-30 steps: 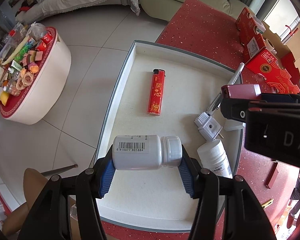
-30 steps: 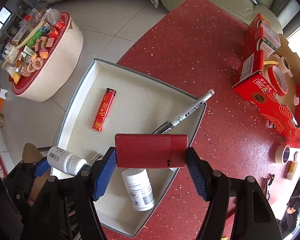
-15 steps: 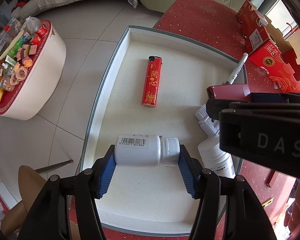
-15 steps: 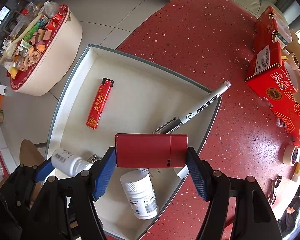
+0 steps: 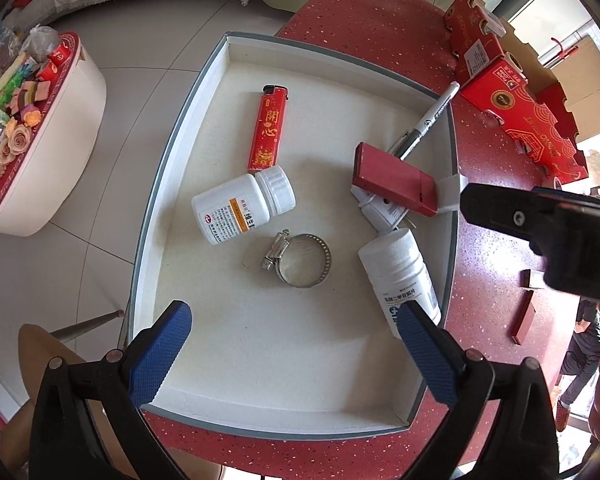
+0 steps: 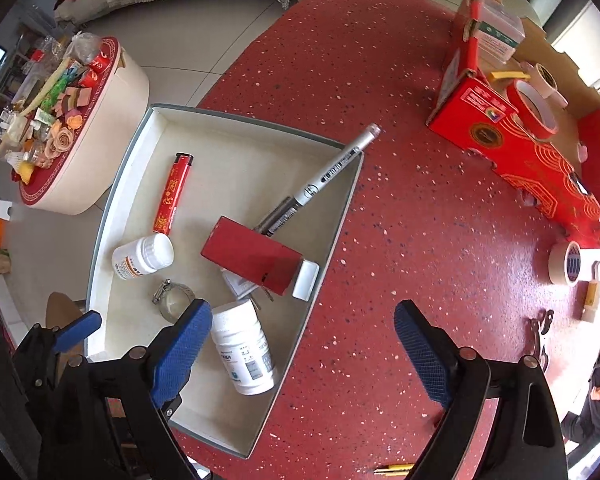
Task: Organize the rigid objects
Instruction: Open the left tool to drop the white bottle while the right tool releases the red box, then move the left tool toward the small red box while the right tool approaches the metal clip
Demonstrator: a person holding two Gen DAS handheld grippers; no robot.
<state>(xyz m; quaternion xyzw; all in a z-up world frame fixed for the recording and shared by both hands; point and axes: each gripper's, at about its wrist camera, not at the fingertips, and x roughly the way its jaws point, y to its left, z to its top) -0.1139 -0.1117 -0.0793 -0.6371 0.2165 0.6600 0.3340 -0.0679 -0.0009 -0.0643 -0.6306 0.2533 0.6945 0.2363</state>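
The left tongs (image 5: 294, 350) stand wide apart with nothing between the blue pads, hovering over the near end of the white tray (image 5: 172, 152). The right tongs (image 6: 302, 354) are likewise spread wide and empty, one pad over the tray's edge, the other over the red bench (image 6: 400, 220). In the tray lie a white bottle (image 5: 242, 209) on its side just below the red lighter (image 5: 269, 133), a metal hose clamp (image 5: 300, 259), a second white bottle (image 5: 400, 280) by the right wall, and a red box (image 5: 394, 179) resting on a white plug beside a pen (image 5: 428, 120) that leans over the rim
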